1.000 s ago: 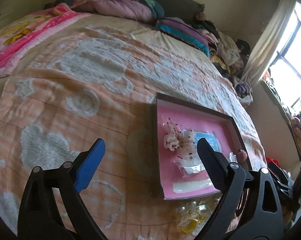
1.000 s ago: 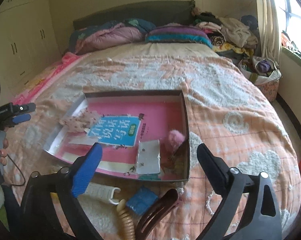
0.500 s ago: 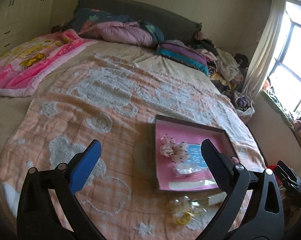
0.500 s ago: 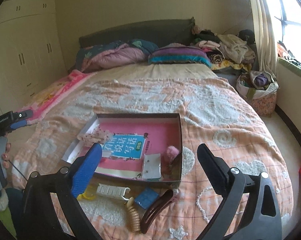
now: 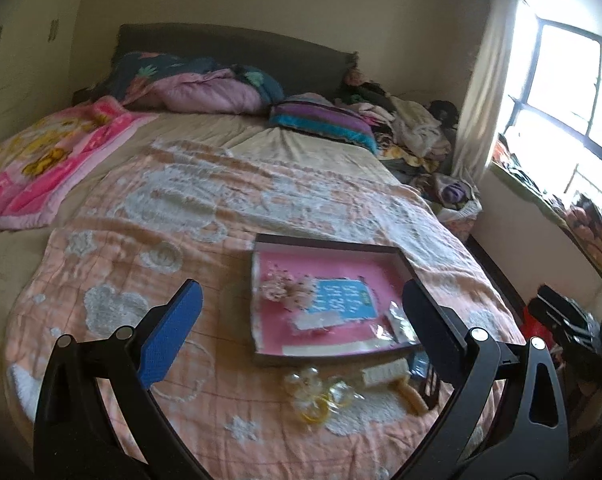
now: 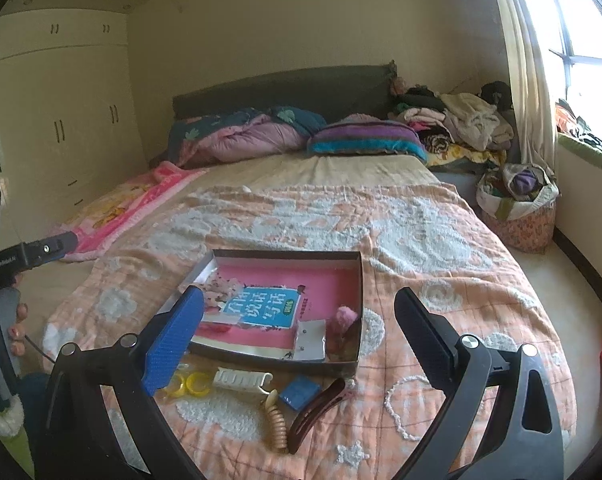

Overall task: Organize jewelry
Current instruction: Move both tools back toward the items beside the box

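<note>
Both grippers hang above the near end of the bed with jaws spread wide and nothing between them: the left gripper [image 5: 301, 320] over the peach quilt [image 5: 149, 264] to the left of the shallow pink-lined box [image 6: 355, 280], the right gripper [image 6: 297, 320] straight in front of it. The box lies flat on the quilt, its dark rim raised on all sides, with broad bare quilt on its left, right and far sides. Inside it are a blue booklet [image 6: 267, 308] with large white Chinese characters too blurred to read for certain, a pale flowered hair piece [image 5: 279, 286] near the left wall, a silver packet [image 6: 311, 340] and a pink pompom [image 6: 347, 316] by the right wall. Crowded just beside the near rim lie yellow rings [image 6: 193, 384], a white comb clip [image 6: 241, 378], a small blue square [image 6: 301, 390], a beige coil tie [image 6: 277, 424] and a brown hair clip [image 6: 317, 410].
</note>
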{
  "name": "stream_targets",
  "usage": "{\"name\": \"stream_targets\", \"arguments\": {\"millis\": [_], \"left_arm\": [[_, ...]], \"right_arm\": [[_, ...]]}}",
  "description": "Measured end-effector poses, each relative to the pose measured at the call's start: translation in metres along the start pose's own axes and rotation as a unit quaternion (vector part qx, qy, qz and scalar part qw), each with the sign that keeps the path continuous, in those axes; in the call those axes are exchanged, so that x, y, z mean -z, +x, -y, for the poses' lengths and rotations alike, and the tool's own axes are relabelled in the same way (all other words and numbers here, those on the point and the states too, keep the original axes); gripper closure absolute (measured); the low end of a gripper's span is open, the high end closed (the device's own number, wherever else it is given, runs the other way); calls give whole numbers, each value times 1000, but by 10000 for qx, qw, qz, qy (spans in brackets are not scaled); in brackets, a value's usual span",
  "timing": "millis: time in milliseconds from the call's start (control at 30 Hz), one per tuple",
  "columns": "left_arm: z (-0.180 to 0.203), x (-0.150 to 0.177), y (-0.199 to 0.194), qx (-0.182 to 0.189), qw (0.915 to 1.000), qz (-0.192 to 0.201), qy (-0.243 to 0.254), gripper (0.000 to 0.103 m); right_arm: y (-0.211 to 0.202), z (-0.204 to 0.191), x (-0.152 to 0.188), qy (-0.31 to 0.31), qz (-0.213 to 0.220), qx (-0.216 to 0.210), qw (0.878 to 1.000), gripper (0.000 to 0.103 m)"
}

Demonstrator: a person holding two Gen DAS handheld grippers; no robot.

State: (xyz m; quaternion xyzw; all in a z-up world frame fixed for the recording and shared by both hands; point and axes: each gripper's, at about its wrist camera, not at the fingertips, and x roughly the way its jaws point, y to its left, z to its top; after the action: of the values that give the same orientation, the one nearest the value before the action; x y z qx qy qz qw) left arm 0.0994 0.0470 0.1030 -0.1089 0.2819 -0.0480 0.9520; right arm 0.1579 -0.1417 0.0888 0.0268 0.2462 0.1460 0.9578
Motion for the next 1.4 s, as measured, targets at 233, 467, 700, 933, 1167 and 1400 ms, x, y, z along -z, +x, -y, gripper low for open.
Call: {"name": "stream_targets", "arguments": {"millis": [233,467,700,933,1167,1400], "left_arm": [[31,12,-9,69,9993,-28,356,10],[56,29,-12,120,9976,-187,650,10],[71,47,-10,136,9951,-380,901,10],[72,68,-9,48,9923,-606,1076,10],[68,88,-3,-79,9888,-932,1162,10],[73,112,4,-74,9838,-1242,1293,10]], "right_arm": [[-20,3,2,-66,91,-62,9999,8],[-35,1,6,-159,83,-171,9997,8],[-49,1,12,-219,40,-198,9996,8],[-59,2,20,-275,-46,-209,9994,8],[-59,2,39,-306,-263,-220,9989,8],[-49,0,60,-363,-547,-250,9975,8]]}}
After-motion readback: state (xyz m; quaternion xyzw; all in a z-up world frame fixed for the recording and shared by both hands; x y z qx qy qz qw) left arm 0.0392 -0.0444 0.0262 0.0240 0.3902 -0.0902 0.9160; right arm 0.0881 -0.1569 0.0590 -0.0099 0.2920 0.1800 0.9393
